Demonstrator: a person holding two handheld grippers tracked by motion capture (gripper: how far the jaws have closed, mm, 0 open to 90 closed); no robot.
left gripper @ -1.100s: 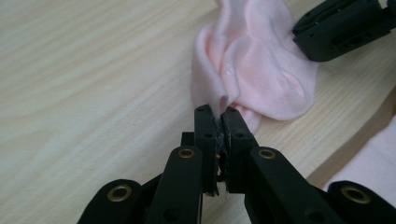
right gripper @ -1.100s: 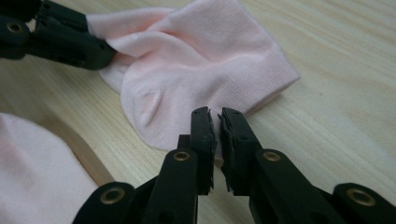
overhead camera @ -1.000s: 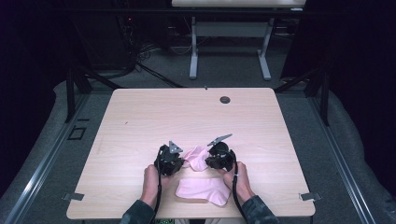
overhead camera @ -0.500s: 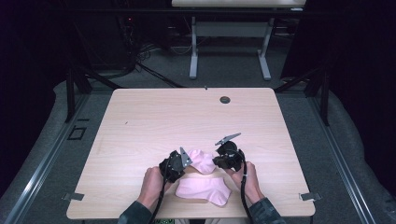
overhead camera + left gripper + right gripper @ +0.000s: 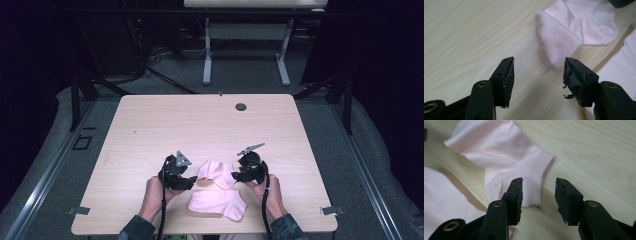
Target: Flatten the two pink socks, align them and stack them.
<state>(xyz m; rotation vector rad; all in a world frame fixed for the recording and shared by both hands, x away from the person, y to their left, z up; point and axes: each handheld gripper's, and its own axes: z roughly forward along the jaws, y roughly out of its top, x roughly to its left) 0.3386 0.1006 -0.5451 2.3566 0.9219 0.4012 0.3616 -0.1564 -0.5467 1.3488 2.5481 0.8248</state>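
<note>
Item: folded pink sock [image 5: 216, 173], lying flat on the table [image 5: 210, 125] near the person's edge, just beyond a second pink sock [image 5: 218, 204], apart from it.

Left gripper [image 5: 537, 72]: jaws apart, just been opening, nothing between them; the sock's folded end lies just ahead.

Right gripper [image 5: 538, 191]: jaws apart, just been opening, nothing pinched; the sock's cuff lies beneath.

Handling note: both grippers appear to be letting go after a fold. Best lifted straight clear, so the pads do not drag the fold open.
</note>
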